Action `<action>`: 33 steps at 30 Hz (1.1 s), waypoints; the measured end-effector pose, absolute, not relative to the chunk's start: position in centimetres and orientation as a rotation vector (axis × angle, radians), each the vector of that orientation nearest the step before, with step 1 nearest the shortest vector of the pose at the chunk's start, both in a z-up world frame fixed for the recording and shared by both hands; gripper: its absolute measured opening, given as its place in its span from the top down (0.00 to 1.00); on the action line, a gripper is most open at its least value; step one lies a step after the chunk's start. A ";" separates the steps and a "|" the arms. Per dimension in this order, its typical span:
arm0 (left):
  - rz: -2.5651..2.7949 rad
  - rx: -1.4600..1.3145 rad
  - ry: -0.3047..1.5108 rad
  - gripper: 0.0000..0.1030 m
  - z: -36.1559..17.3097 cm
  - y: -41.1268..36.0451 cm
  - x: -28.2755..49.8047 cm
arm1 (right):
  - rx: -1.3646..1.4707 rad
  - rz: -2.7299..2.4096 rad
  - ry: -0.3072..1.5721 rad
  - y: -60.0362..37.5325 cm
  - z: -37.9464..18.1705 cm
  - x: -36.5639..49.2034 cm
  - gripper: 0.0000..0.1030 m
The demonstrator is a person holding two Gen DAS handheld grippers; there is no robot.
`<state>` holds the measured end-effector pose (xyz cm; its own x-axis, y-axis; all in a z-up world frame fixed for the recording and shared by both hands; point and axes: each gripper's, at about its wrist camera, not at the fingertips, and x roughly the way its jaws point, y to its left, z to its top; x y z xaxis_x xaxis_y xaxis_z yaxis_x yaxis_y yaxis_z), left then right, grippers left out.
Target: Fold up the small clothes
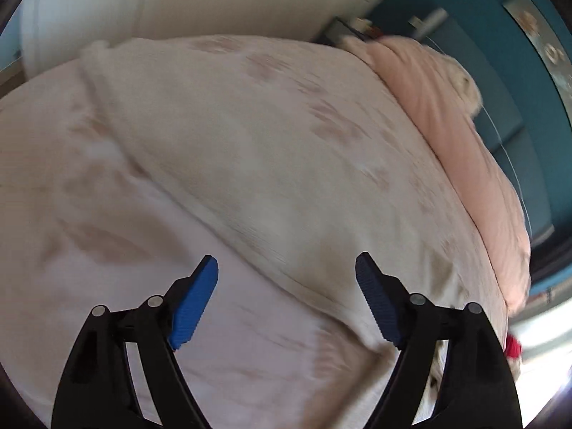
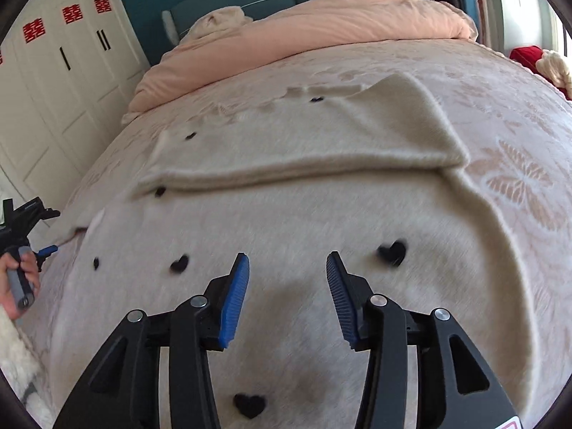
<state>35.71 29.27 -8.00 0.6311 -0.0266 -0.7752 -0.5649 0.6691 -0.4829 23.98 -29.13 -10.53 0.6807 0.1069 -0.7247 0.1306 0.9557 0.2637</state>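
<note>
Two grippers, both with jaws spread and nothing between them! The right gripper (image 2: 287, 296) hovers over the cream fuzzy knit sweater with small black hearts (image 2: 286, 186), which lies spread across the middle of the bed with the pale floral-patterned bedspread (image 2: 518, 178), one flap already folded over toward the far side. Off at the bed's left edge, the left gripper (image 2: 48, 249) sits close to the sweater's side hem, though whether it touches is hard to tell; its own view is blurred and shows its pads wide apart over pale cloth.

This knit looks soft, light and floppy, so it should drape and sag when lifted, and probably cling a little to the bedspread. Best bet is pinching the thicker hems or corners at the near edge, one per side, to carry a straight fold. A peach quilt (image 2: 321, 32) is bunched at the head end.
</note>
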 end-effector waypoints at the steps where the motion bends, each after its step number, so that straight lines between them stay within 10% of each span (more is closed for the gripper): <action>1: 0.420 -0.819 0.819 0.25 -8.1 32.6 34.9 | 0.310 -0.014 0.832 -28.3 -11.3 23.4 0.55; 7: 0.599 -0.909 0.743 0.31 -8.8 44.0 34.6 | 0.264 -0.048 0.838 -27.0 -12.3 23.1 0.38; 10: 0.536 -0.812 0.804 0.87 -8.1 43.5 37.7 | 0.231 -0.040 0.844 -26.5 -12.4 23.4 0.30; 12: 0.510 -0.757 0.770 0.91 -6.3 42.3 38.8 | 0.196 -0.049 0.847 -26.0 -12.6 23.5 0.28; 21: -0.067 -0.505 0.535 0.91 10.9 20.2 39.8 | 0.200 -0.040 0.834 -26.2 -12.7 23.4 0.26; 26: -0.362 -0.462 0.652 0.86 9.7 2.1 38.9 | 0.229 -0.017 0.829 -26.6 -12.7 23.4 0.24; 29: -0.388 -0.454 0.801 0.37 4.0 -4.9 37.3 | 0.258 0.005 0.826 -26.9 -12.6 23.3 0.22; 33: -0.341 -0.555 0.920 0.36 -2.5 -5.4 33.9 | 0.318 0.049 0.833 -27.7 -12.3 23.4 0.20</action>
